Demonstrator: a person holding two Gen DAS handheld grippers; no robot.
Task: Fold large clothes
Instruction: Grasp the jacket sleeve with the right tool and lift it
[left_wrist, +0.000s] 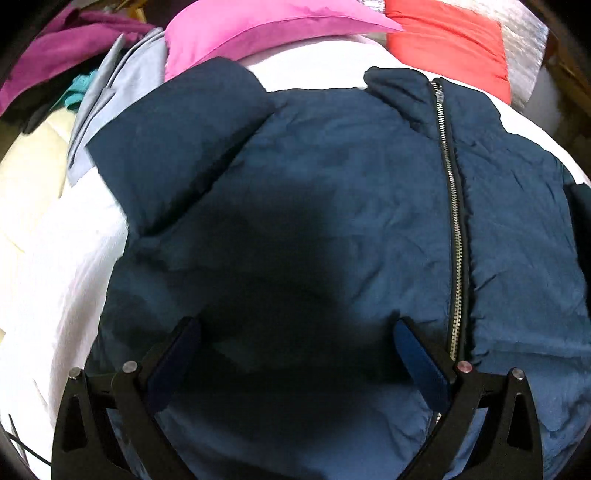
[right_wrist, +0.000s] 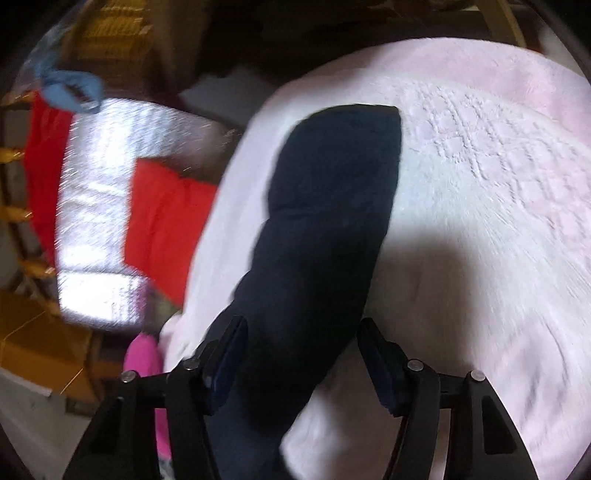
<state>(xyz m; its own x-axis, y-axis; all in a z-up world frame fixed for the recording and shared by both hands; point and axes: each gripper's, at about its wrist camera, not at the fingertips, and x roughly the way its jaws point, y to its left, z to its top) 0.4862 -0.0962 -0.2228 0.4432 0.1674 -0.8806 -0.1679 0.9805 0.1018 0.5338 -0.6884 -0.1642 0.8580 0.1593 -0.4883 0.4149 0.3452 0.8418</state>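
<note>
While the white bedspread (left_wrist: 62, 258) covers the bed under everything, my navy zip-up jacket (left_wrist: 332, 206) lies front-up across it, filling most of the left wrist view, collar toward twelve o'clock. Its silver zipper (left_wrist: 456, 229) runs closed from twelve down to six. I count two sleeves: one sleeve (left_wrist: 177, 147) is already folded in over the chest at ten o'clock, and the other sleeve (right_wrist: 325, 229) stretches straight away from my right gripper (right_wrist: 299, 354) toward twelve in the right wrist view.

I judge the sleeve-folding step is in hand. My right jaws stand partly apart with that sleeve running between them; the blur hides whether the pads actually press the cloth. Next they need a firm pinch, then a carry across the body to match the first sleeve.

My left gripper (left_wrist: 295, 350) hovers over the jacket's lower front, jaws wide apart and holding nothing.

Smaller things lie beyond: one bright pink garment (left_wrist: 258, 29) at twelve, one red garment (left_wrist: 450, 40) at one, one purple garment (left_wrist: 62, 48) at eleven, one pale grey-blue garment (left_wrist: 118, 96) at ten.
</note>
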